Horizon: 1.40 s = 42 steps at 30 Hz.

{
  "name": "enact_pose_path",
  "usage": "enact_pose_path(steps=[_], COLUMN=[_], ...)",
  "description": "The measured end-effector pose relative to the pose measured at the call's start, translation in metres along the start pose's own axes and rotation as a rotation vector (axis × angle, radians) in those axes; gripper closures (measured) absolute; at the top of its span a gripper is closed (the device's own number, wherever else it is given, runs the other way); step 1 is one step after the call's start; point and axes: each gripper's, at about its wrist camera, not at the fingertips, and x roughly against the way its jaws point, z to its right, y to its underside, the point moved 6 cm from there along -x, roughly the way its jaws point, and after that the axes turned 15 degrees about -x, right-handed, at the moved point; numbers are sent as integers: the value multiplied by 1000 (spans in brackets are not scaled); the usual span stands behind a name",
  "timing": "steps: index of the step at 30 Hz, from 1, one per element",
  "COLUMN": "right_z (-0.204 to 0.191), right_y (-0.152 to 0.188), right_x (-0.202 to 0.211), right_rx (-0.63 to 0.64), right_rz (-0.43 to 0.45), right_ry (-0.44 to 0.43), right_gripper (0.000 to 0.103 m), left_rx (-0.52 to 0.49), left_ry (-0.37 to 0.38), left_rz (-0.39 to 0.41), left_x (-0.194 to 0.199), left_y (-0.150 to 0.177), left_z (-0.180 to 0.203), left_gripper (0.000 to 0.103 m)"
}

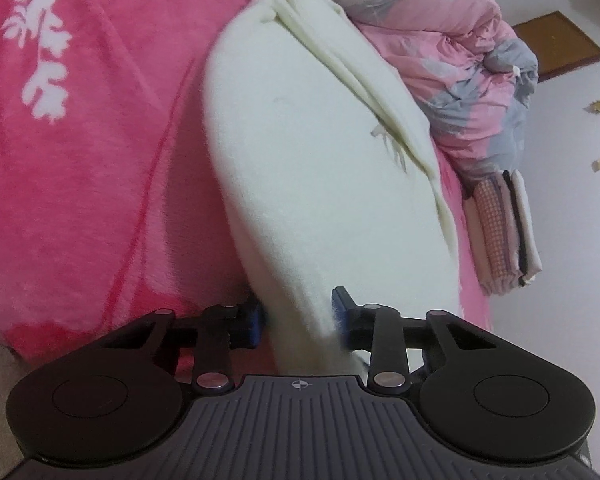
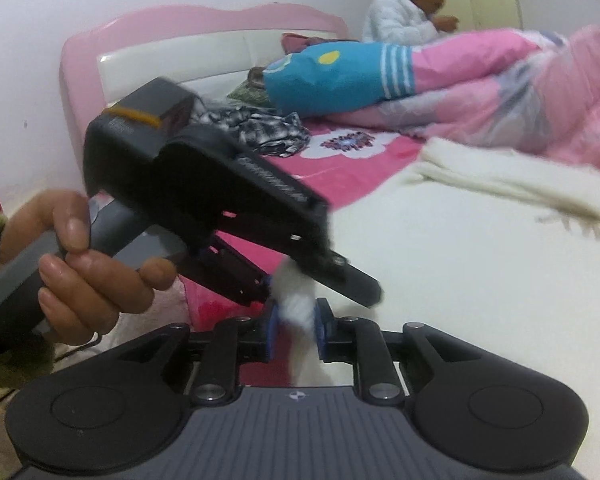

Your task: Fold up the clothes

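A cream white fleece garment [image 1: 308, 168] lies spread on the pink bed; it also shows in the right wrist view [image 2: 460, 264]. My left gripper [image 1: 298, 316] is shut on its near edge, with cloth bunched between the blue pads. In the right wrist view the left gripper [image 2: 284, 280] shows as a black tool held by a hand, pinching the same white corner. My right gripper [image 2: 294, 328] is shut on that white corner just beside the left one.
A pink floral bedspread [image 1: 80, 160] covers the bed. A pink and grey quilt [image 1: 460, 60] is heaped behind the garment. Folded clothes [image 1: 504, 232] are stacked at the bed's edge. A plaid garment [image 2: 260, 124], a blue pillow [image 2: 340, 76] and a seated person [image 2: 408, 12] are near the headboard.
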Motion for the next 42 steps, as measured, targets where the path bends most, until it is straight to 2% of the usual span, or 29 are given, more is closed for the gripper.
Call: enact_pose_path(steps=[5,7,9,13,15,16,19,22,28,34,38,39,41,42], right_z=[45,77,113,204,244,256,283,292,278,261,261,260,261,260], right_y=[-6,-13,-18,-16,-8,-5,10,22,33,42,38,37,35,33], right_x=[36,65,95,164,195,203,210,204,200,190,180,176,170,169], right_rx=[-152,-229,-311,-579,-723,-772,-896,-971,-1033,-1040,-1035,-1023,-1028,-1033], right_rz=[45,95,144,214,242,251,229,215,160,108,111,111,115,125], right_ry=[12,72,145,344,420,430,391,313,172,115,93,90,81,66], right_gripper=[75,71,62,61,61,61,61,61,61,62,70,78,89,90], left_rx=[-12,0,8,-15,-26,-30,-38,-44,-74,-125,-207,-229,-260,-270], left_ry=[25,31,27,26,20,16,2,-10,-18,-27,-79,-99,-147,-169], left_rz=[14,7,0,3,-3,-7,-12,-15,-25,-39,-34,-30,-16,-5], left_x=[3,2,1,1,0,0,-1,-2,-1,0,-2,-3,-1,1], left_y=[-2,-1,0,0,-1,-1,0,1,2,7,11,12,13,14], left_z=[2,-2,-7,-7,-5,-5,-4,-3,-1,3,12,15,19,21], left_gripper=[75,75,75,75,75,75,75,75,74,73,74,77,87,91])
